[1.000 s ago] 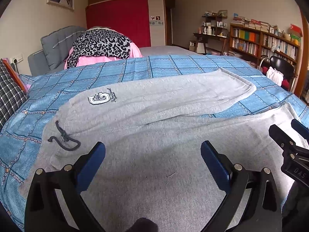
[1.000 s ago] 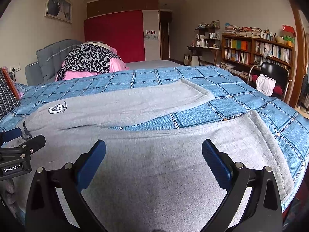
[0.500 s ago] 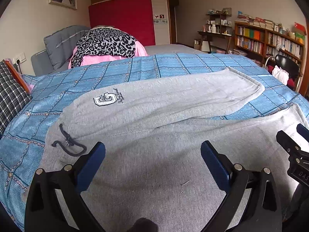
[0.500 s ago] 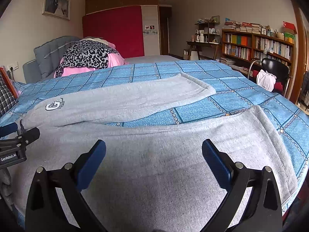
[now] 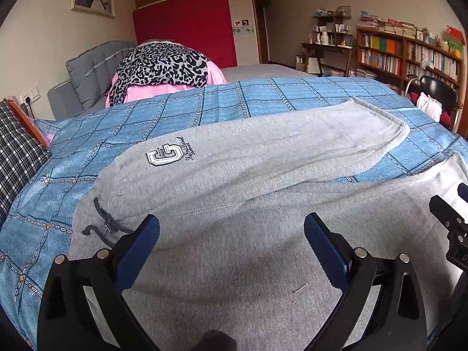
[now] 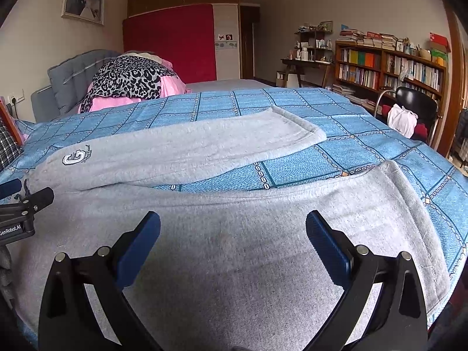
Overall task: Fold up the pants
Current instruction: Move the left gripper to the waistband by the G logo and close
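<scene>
The grey sweatpants [image 5: 248, 175] lie spread flat on the blue checked bedspread [image 5: 263, 96], legs splayed in a V: the far leg runs toward 2 o'clock, and the near leg [image 6: 248, 248] stretches across the bed edge under both tools. The waistband with its dark drawstring [image 5: 101, 222] sits at 9 o'clock in the left wrist view. The left gripper [image 5: 231, 234] hangs over the crotch and hip area, fingers spread wide and holding nothing; the right gripper [image 6: 232, 234] hangs over the near leg toward its cuff, fingers likewise wide and empty. Nothing is folded yet, so this looks like the approach before the first fold. The next move probably calls for both tools to drop, pinch the near leg's edge, and carry it over onto the far leg.
</scene>
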`<state>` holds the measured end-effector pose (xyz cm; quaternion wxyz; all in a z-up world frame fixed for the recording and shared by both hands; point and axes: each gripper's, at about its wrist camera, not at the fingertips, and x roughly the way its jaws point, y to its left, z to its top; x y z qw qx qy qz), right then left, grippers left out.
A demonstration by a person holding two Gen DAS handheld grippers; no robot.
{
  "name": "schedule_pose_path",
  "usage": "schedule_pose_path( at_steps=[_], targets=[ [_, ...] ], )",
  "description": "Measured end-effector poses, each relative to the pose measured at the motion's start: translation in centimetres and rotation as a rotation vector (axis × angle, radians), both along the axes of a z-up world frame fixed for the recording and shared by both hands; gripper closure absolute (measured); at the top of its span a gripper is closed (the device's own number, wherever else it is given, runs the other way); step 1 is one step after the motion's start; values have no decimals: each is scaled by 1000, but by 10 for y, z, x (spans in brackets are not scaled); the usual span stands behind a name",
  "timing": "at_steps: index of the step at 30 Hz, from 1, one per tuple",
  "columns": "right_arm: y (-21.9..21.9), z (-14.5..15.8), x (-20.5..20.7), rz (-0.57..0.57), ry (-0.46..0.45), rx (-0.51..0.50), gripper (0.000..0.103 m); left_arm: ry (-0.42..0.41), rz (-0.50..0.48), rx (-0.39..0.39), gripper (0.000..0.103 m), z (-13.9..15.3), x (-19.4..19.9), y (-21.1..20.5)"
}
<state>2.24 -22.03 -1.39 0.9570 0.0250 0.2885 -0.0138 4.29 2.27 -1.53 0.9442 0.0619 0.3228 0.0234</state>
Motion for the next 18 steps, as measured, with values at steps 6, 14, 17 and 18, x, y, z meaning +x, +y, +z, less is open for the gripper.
schedule_pose_path(
  at_steps=[6,14,17,18],
  targets=[
    [-4,3,11,-6,5,-10,3,-6,10,44,5,3,13,10],
    [-9,-4,34,0,63,5,3,28,28,24,5,16,46,49],
    [-8,-9,41,4,79,4,3,51,60,14,5,19,63,72],
    [-8,-11,43,5,87,3,3,56,73,17,5,19,68,78]
  ],
)
